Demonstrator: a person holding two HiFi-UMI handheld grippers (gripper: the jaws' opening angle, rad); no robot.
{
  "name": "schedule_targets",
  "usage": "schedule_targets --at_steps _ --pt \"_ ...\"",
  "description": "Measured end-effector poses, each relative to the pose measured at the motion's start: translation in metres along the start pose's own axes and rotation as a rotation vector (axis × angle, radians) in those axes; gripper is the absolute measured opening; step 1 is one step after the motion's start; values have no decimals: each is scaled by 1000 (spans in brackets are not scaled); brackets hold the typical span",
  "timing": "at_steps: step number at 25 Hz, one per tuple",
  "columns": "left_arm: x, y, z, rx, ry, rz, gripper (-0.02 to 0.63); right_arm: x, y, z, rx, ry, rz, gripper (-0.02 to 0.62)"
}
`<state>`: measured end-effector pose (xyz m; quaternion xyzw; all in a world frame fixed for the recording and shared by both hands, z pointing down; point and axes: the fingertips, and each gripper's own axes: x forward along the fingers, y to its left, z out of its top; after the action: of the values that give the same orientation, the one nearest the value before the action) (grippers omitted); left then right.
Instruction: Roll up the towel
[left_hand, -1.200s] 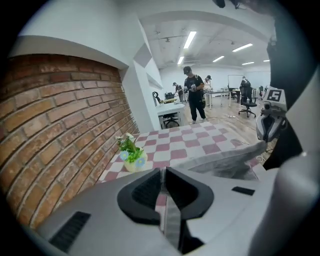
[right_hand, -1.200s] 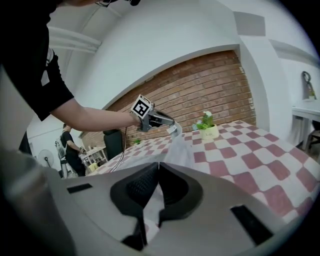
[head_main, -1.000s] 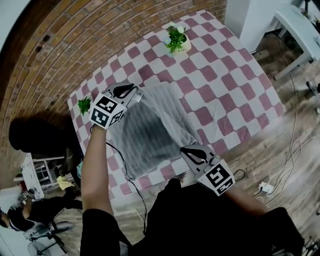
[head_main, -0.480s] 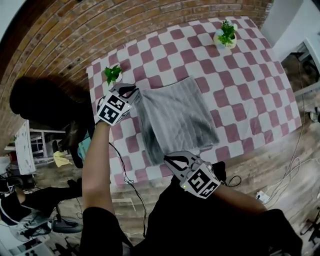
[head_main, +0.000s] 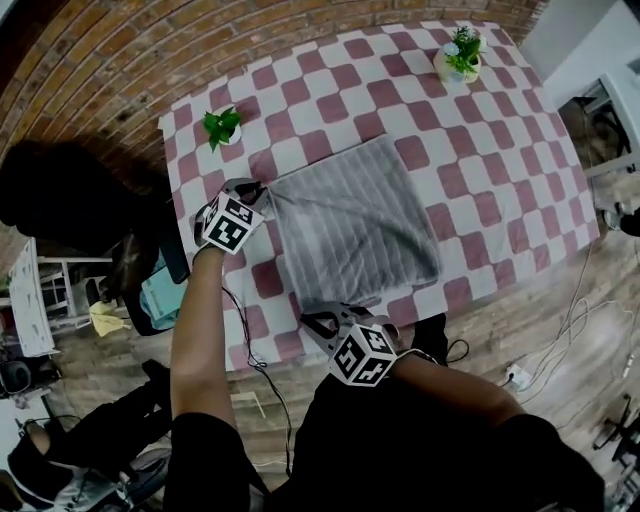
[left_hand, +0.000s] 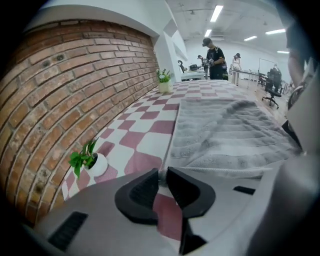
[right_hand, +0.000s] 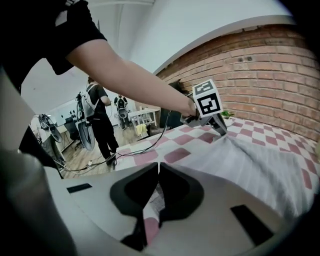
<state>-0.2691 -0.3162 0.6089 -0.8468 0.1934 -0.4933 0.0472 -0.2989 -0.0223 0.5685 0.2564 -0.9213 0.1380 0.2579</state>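
The checkered counter (head_main: 500, 180) carries the grey towel (head_main: 355, 225), spread flat near its middle. My left gripper (head_main: 260, 192) has its fingers pinched narrow on one towel corner, and my right gripper (head_main: 313, 320) is clamped on the neighbouring corner. If either thin pinch slips as I start rolling, the roll would skew. A wide swing could clip the small plant (head_main: 221, 126).

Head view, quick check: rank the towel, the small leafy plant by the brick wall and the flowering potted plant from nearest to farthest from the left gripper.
1. Towel: touching, its corner is pinched in the left gripper.
2. Small leafy plant: just beyond the gripper, near the table's far left corner.
3. Flowering potted plant: far right corner, across the towel.
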Motion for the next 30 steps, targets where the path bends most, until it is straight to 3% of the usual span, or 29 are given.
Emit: schedule_targets --at_steps 2,4,6,10,15,23,28,30 --pt "1 2 -11 -57 -5 31 133 10 3 -5 -23 15 -10 15" --pt "-10 4 -17 -98 -48 69 224 7 2 -3 -21 -7 -40 103" --pt "-30 -2 -17 -112 -123 90 263 -8 -5 3 -15 -54 -90 139" --pt "-79 -44 -13 -70 -227 91 270 -53 -26 -2 -63 -91 -205 150" --pt "-115 -125 -17 -71 -268 6 282 -99 -43 -37 -169 -11 -252 158" --pt "-122 -262 -24 36 -145 -188 281 -156 -72 -117 -315 231 -188 158" --pt "-110 -298 -39 77 -37 -235 276 -182 -96 -166 -367 370 -169 158" --pt "-106 -304 -41 59 -8 -235 253 -190 -107 -180 -372 401 -164 158"
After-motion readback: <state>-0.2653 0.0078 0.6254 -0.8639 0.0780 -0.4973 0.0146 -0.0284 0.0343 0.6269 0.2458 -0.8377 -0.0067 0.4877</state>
